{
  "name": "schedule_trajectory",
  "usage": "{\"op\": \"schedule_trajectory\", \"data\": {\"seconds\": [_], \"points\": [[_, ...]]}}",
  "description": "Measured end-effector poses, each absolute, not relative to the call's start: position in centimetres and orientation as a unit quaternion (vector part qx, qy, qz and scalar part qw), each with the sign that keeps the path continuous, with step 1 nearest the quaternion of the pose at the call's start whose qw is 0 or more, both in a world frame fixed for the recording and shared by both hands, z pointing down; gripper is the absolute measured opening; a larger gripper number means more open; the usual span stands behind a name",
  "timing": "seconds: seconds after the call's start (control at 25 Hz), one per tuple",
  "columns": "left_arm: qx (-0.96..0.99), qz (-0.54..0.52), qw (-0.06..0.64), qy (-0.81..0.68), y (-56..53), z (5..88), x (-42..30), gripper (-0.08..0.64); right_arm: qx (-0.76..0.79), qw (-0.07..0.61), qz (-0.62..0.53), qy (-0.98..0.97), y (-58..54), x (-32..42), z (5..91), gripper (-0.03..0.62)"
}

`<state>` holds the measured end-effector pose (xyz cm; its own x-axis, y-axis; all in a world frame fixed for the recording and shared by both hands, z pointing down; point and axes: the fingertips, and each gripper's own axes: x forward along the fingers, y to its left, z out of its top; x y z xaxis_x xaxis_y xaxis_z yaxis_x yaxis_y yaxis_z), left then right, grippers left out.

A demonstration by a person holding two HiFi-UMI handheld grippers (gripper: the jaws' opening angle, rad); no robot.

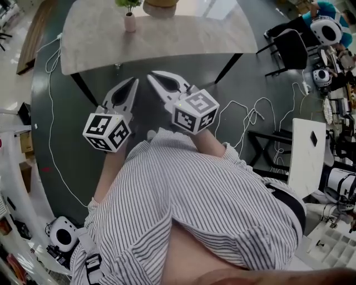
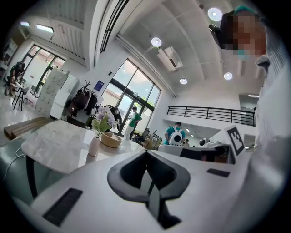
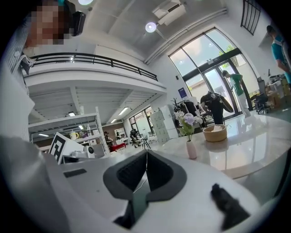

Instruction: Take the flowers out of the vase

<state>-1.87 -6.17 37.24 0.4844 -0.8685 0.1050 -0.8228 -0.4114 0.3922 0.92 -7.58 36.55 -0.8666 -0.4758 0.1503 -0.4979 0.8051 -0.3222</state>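
Flowers (image 1: 128, 4) standing in small pink vase (image 1: 129, 22) on marble worktop (image 1: 183, 39), top of frame, left of centre; left tongs (image 1: 132, 83) and right tongs (image 1: 154, 78), both closed tight and empty, mid-frame below, well apart from vase.

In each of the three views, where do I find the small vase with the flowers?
Head view: the vase is near the top edge, left of centre, on the pale table.
Left gripper view: the vase is left of centre, at mid height.
Right gripper view: the vase is right of centre, at mid height.
Shared landmark: the wooden bowl, just right of the vase in every view.
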Motion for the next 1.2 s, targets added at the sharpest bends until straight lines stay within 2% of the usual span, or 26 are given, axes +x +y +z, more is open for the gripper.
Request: {"op": "schedule_trajectory", "data": {"seconds": [0.4,1.2], "points": [[0.818,-0.072,0.208,-0.531,-9.3,37.9,-3.2,0.011,0.239,0.044,0.18,-0.953,-10.1,0.7,37.5,0.015],[0.814,-0.061,0.229,-0.53,-8.8,39.5,-2.5,0.011,0.242,0.052,0.206,-0.947,-9.4,1.0,39.3,0.015]]}}
